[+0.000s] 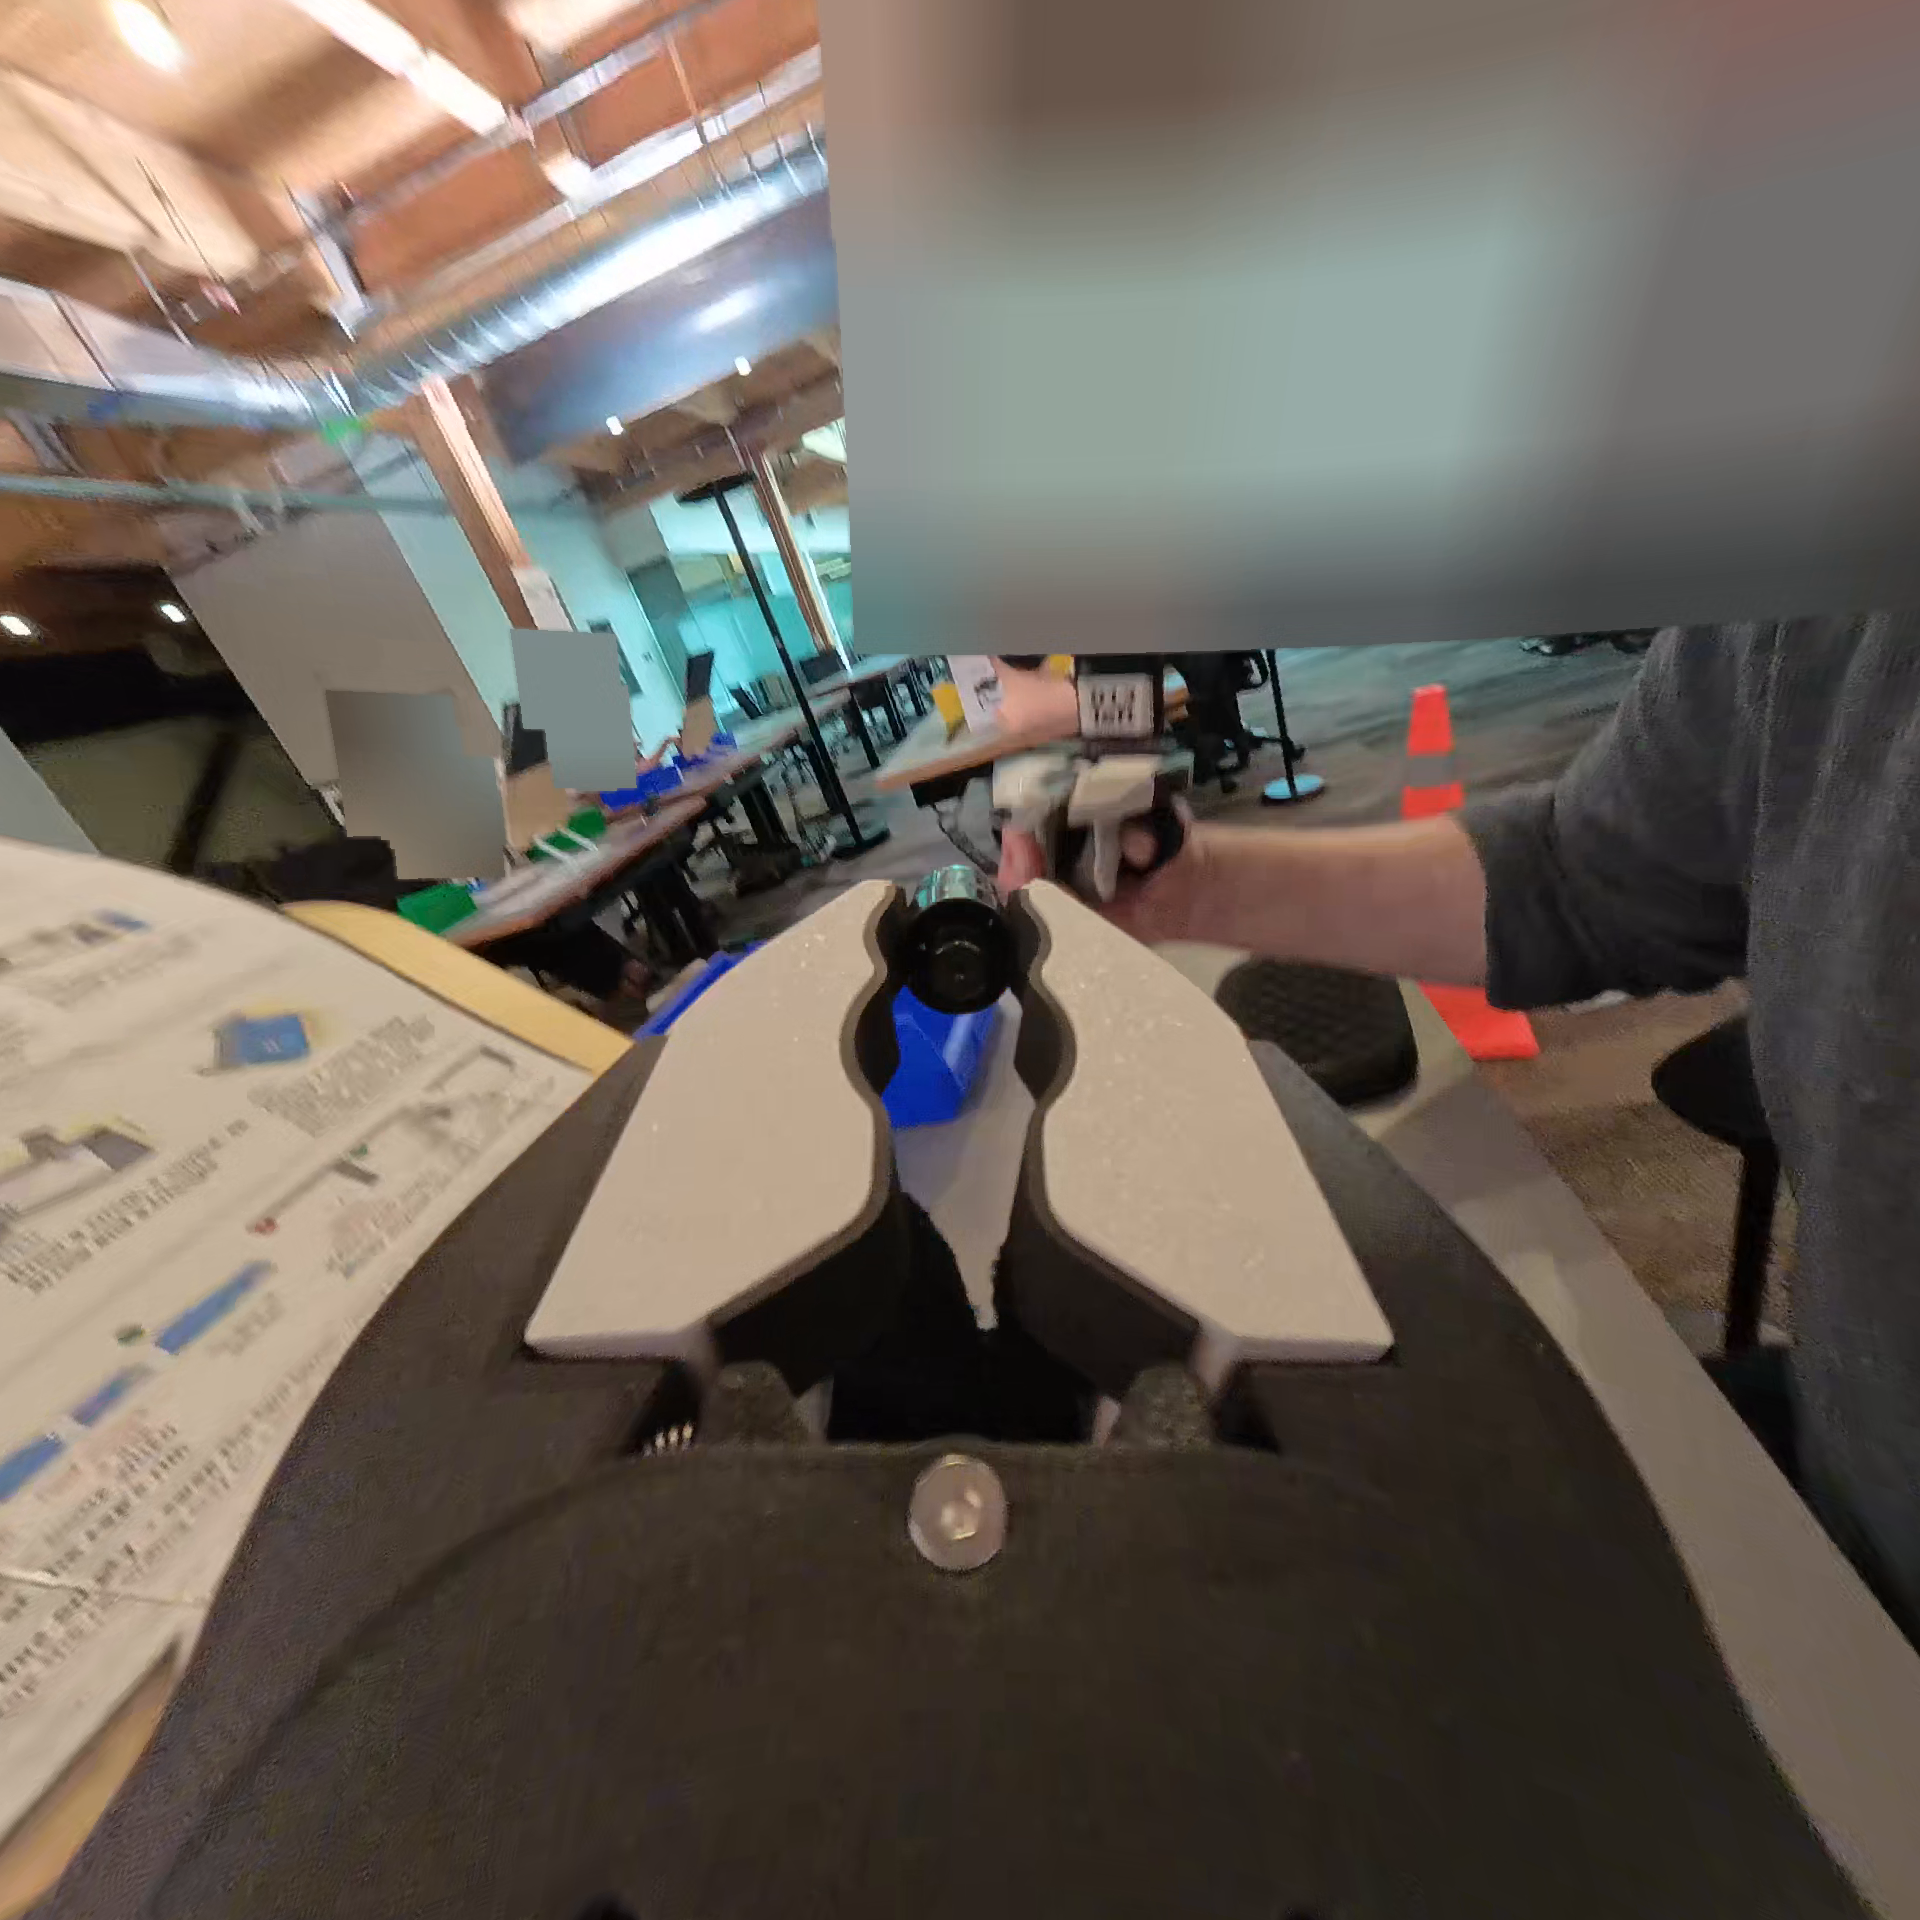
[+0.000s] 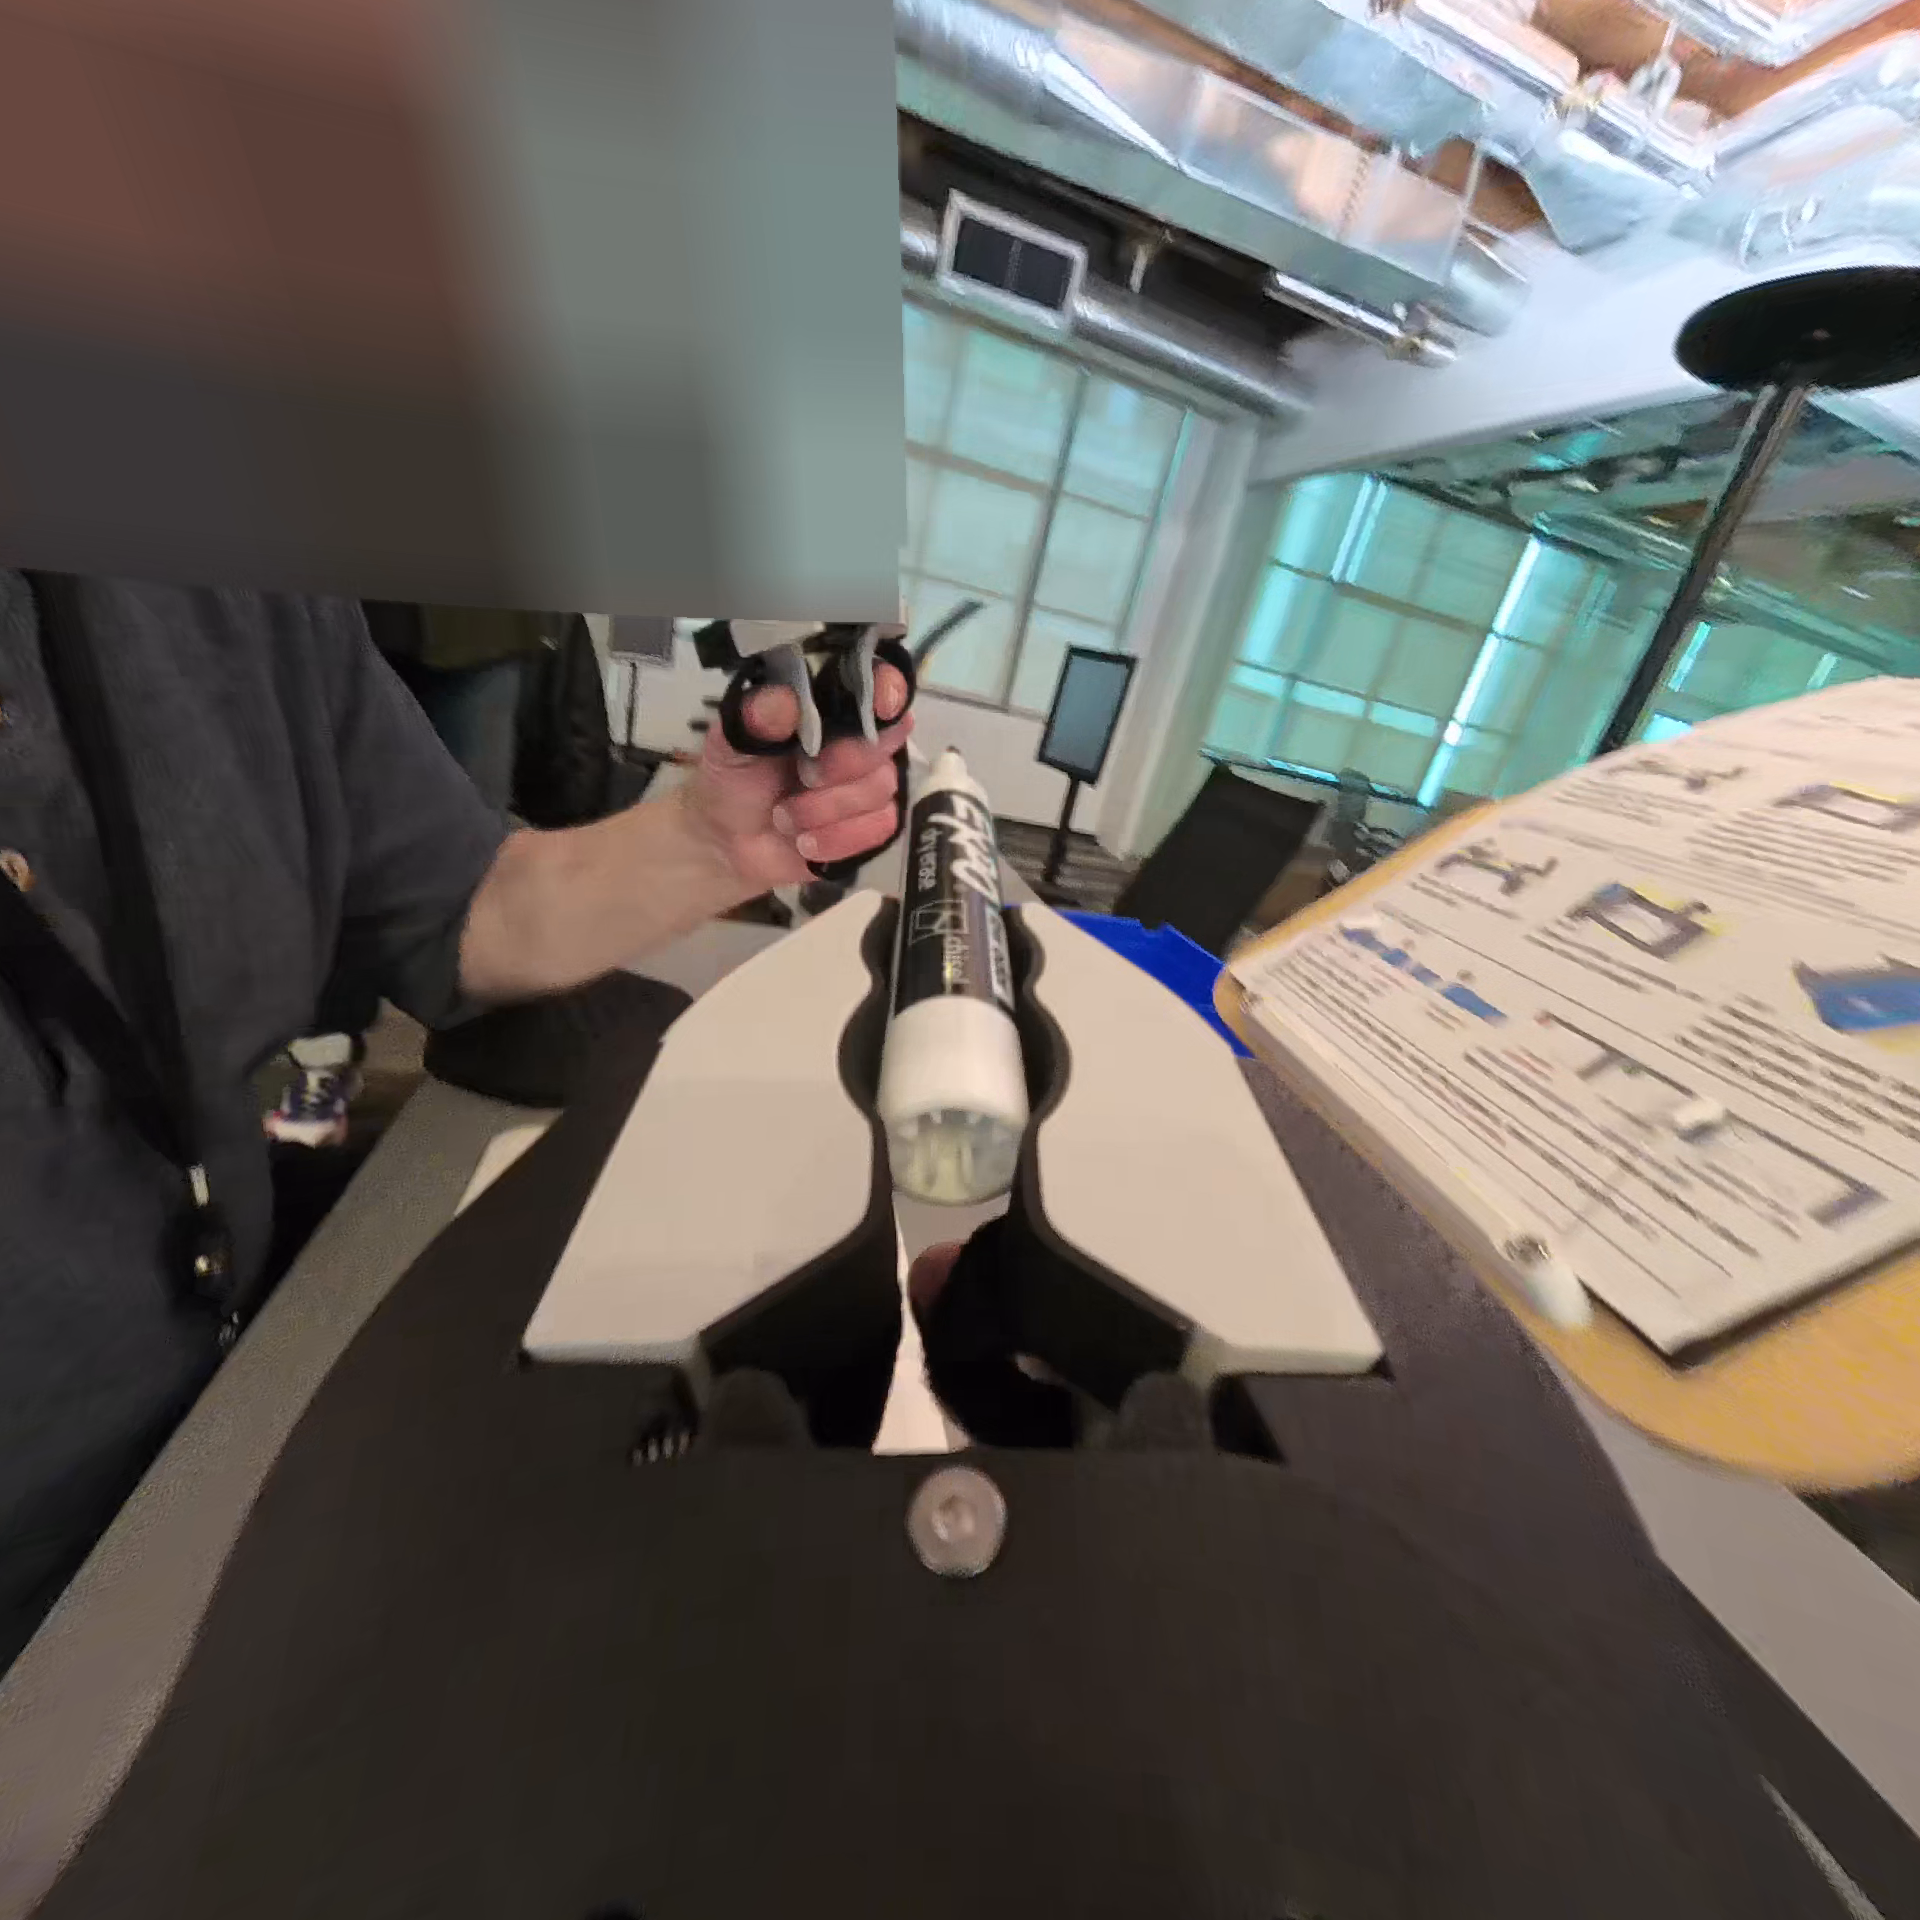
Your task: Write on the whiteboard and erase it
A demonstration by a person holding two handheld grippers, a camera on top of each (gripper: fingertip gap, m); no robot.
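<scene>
Right claw: my right claw (image 2: 951,997) is clenched on a dry-erase marker (image 2: 948,966), black barrel with a white rear end, lying along the channel between the two grey fingers (image 2: 1132,1122). Both sides press on the barrel.
Marker tip: uncapped, pointing up and away from my camera, just beside the person's hand (image 2: 821,800) that grips the other handle.
Left claw: my left claw (image 1: 954,951) grasps a short black cylinder, the marker cap (image 1: 954,954), end-on between the fingertips, with a shiny silvery part showing just beyond it.
Right hand: seen from the left wrist view, the person's hand (image 1: 1132,862) wraps the other tool's trigger handle, near and just past my fingertips.
Blue bin: a blue container (image 1: 935,1060) sits below the cap, seen through the gap between the fingers.
Instruction sheet: a printed sheet on a tan board (image 2: 1621,1049) lies to the right of my right claw, tilted; I see the same sheet (image 1: 208,1195) on the left in the other view.
Whiteboard: I cannot tell where it is.
Background: long counters (image 1: 644,821) and an orange cone (image 1: 1434,748) stand well apart.
</scene>
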